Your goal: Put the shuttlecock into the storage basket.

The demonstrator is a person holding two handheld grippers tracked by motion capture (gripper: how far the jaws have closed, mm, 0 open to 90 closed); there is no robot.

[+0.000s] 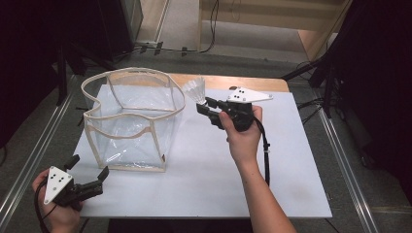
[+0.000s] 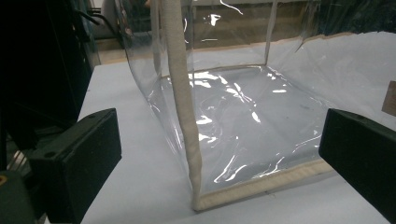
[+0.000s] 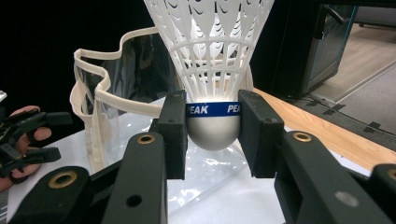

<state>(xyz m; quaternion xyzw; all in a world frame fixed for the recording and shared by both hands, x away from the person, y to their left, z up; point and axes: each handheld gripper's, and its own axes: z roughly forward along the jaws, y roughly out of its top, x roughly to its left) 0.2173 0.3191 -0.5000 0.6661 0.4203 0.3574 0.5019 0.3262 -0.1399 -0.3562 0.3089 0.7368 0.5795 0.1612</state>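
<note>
Left gripper (image 1: 92, 182) at the near left corner of the table (image 1: 291, 194), jaws spread wide, holding nothing. Its view looks between the two pads at the near bottom corner of the bag (image 2: 224, 116), close but not touching it.

Bag: clear plastic, cream edging, standing upright on the white table top, mouth open upward. Rim (image 1: 131, 73) wavy, sagging a little on the near side. Inside looks empty; floor shows only glare.

Right gripper (image 1: 205, 108) farther back, mid-table, raised, just right of the bag's rim. Jaws clamped on the shuttlecock (image 3: 212, 56) at its rounded cork, on either side of the blue band; white skirt points up and away from the hand. In the high view the shuttlecock (image 1: 195, 90) sits beside the bag's far right edge, outside it, about level with the rim.

Progress, as I judge it: pickup done, carry nearly done. Left: move over the mouth, lower or drop, release. The left gripper may be needed to steady the floppy bag; not engaged yet.
</note>
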